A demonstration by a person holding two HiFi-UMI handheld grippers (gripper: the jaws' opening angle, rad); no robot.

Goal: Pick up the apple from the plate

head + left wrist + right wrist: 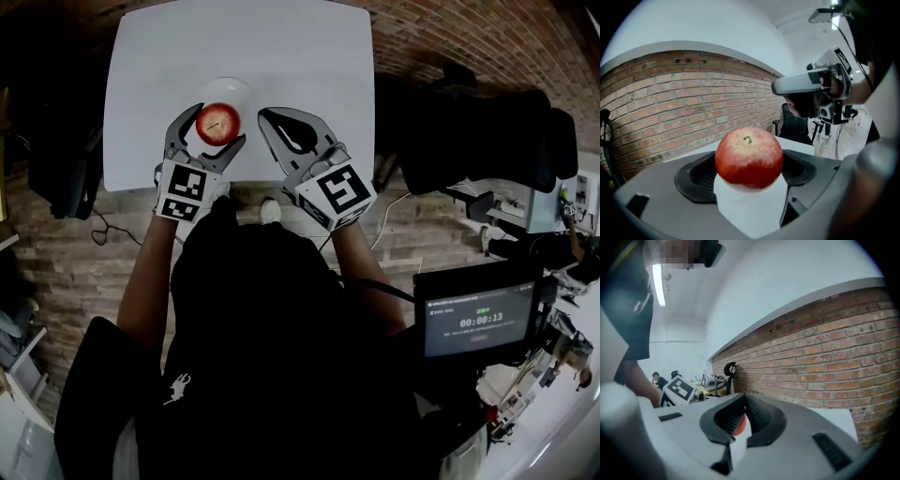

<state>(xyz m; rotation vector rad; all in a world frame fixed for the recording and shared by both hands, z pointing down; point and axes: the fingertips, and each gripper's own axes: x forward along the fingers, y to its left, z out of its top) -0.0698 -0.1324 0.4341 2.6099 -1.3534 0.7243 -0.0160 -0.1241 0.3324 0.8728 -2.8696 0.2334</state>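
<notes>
Clamping side: the left gripper [210,127] has its fingers [699,174] spread just wide enough to take the apple [217,123], one dark pad against each side of it.
Apple: red with a pale yellow patch round the stem, stem end up, seated between the left fingers, well back from their tips towards the palm of the tool.
Plate [232,88]: white and round, lying under and just beyond the left fingertips; from where I stand I cannot tell whether the apple rests on it or is just clear of it.
Right gripper [265,115]: fingers drawn together, only a thin slit between them, nothing held. A sliver of the red apple shows through that slit in its own view.
Gap between the tools: the right fingertips sit just beside the left fingers, near the apple but apart from it.
Table [300,56]: white, stretching beyond both sets of fingertips, with a brick wall [670,103] rising past its far side.
Marker cubes: one behind each set of fingers, the left [186,190] and the right [336,193], both nearer the person than the table edge.
Person: in a dark top, both arms reaching forward.
Screen [478,321]: well behind and to the right of the right fingers, showing a timer.
</notes>
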